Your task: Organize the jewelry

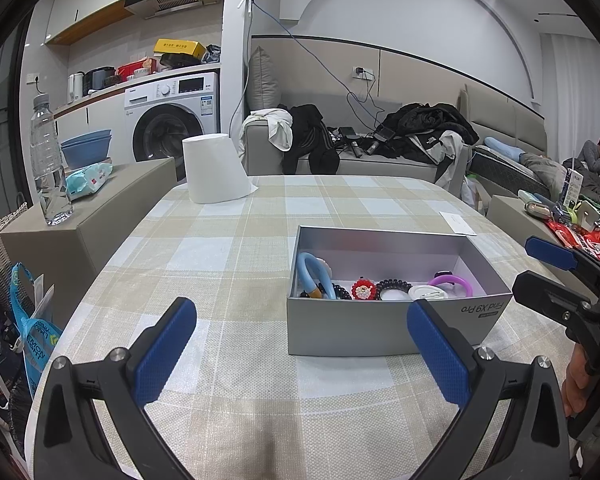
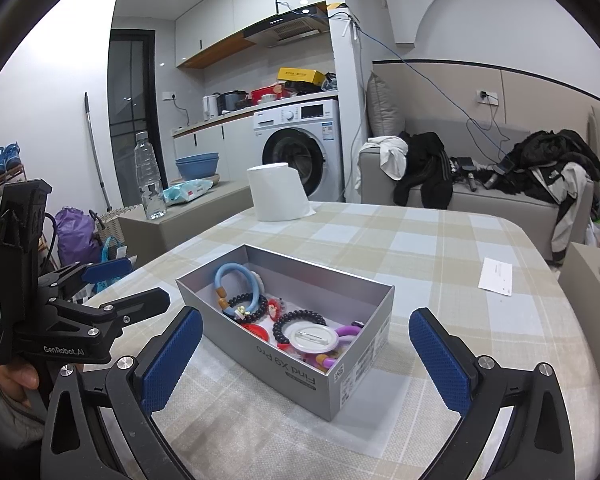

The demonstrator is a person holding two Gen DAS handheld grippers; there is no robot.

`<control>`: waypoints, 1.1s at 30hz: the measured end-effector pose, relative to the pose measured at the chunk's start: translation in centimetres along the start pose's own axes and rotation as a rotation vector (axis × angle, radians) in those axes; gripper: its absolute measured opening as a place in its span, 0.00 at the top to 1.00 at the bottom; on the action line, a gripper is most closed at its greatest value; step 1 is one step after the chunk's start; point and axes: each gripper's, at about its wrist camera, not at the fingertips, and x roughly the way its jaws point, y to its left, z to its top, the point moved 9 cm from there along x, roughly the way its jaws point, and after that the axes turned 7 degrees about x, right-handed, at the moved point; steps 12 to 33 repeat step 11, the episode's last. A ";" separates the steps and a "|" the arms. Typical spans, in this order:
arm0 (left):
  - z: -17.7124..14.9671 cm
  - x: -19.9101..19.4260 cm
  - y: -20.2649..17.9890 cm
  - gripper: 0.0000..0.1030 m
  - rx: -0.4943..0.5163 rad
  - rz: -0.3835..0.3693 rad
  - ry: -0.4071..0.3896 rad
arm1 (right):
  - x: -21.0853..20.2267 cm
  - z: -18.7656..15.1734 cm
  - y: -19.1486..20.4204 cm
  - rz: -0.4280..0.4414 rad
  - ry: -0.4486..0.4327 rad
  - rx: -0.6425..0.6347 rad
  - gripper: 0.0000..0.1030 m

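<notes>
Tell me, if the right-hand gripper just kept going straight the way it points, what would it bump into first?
Most likely the open grey cardboard box of jewelry, which sits directly ahead between the wide-open fingers of the right gripper. Depth is hard to judge, but nothing lies nearer on the checked tablecloth.

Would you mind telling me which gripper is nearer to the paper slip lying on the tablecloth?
Right. The right gripper sits on the grey box's slip side; the left gripper is across the box, farther away.
</notes>
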 end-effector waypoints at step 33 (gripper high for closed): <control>0.1 -0.1 0.2 0.01 -0.004 0.005 -0.004 | 0.0 0.1 0.0 0.001 -0.002 -0.005 0.00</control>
